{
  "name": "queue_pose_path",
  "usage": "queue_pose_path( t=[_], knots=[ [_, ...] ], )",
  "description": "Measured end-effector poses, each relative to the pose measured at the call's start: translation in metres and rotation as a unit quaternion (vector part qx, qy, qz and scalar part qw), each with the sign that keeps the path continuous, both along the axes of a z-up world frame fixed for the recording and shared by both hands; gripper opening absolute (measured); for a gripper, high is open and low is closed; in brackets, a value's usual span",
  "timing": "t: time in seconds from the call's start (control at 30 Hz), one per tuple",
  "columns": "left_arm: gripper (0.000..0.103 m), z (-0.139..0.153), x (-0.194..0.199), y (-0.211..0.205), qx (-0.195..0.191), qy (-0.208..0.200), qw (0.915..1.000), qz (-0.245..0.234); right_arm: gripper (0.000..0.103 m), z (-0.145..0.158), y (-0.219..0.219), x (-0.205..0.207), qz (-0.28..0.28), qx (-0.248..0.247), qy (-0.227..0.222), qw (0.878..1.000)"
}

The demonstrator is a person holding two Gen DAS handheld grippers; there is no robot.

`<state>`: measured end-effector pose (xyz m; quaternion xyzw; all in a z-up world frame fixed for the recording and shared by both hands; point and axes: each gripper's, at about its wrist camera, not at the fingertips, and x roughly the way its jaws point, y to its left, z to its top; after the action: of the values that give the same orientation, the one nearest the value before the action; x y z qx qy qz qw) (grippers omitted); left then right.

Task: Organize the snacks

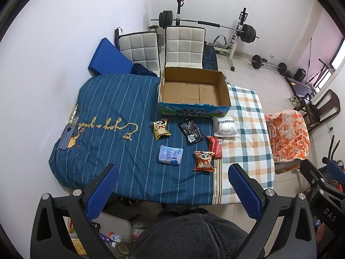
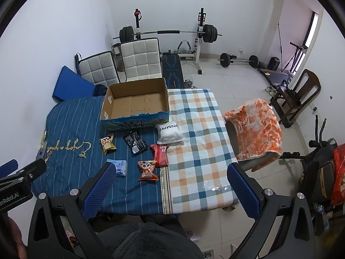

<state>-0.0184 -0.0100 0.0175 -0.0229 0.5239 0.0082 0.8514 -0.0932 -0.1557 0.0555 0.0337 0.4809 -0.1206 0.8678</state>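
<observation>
Several snack packets lie on the cloth-covered table [image 1: 120, 108]: a yellow panda bag [image 1: 160, 128], a black packet [image 1: 191, 131], a white pouch [image 1: 225, 126], a red packet [image 1: 215, 146], a light blue packet [image 1: 170, 155] and an orange panda bag [image 1: 203, 160]. Behind them stands an empty open cardboard box [image 1: 193, 91]. My left gripper [image 1: 173, 192] hangs open above the table's near edge, nothing between its fingers. My right gripper [image 2: 171, 191] is open too, over the near edge, with the orange panda bag [image 2: 147, 170] and blue packet [image 2: 121, 167] just ahead.
A phone [image 1: 67, 137] lies at the table's left side. Two white padded chairs [image 1: 184, 47] stand behind the box, with a barbell rack [image 1: 215, 24] beyond. An orange-patterned blanket [image 1: 287, 135] covers a chair at the right. A grey fleece garment [image 1: 194, 235] is below the grippers.
</observation>
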Motion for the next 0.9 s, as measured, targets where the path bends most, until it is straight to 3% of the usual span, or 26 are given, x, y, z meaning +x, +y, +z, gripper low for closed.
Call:
queue_pose_path(
  t=[0.6, 0.73, 0.9],
  knots=[
    [0.103, -0.016, 0.008, 0.003, -0.012, 0.006, 0.9999, 0.003, 0.103, -0.011, -0.006, 0.022, 0.004, 0.013, -0.006, 1.000],
    [0.103, -0.036, 0.033, 0.012, -0.013, 0.005, 0.9996, 0.024, 0.103, -0.041, -0.022, 0.049, -0.011, 0.033, 0.008, 0.999],
    [0.103, -0.079, 0.076, 0.030, -0.006, 0.026, 0.9980, 0.057, 0.103, -0.110, -0.046, 0.097, -0.032, 0.050, 0.062, 0.996]
  ],
)
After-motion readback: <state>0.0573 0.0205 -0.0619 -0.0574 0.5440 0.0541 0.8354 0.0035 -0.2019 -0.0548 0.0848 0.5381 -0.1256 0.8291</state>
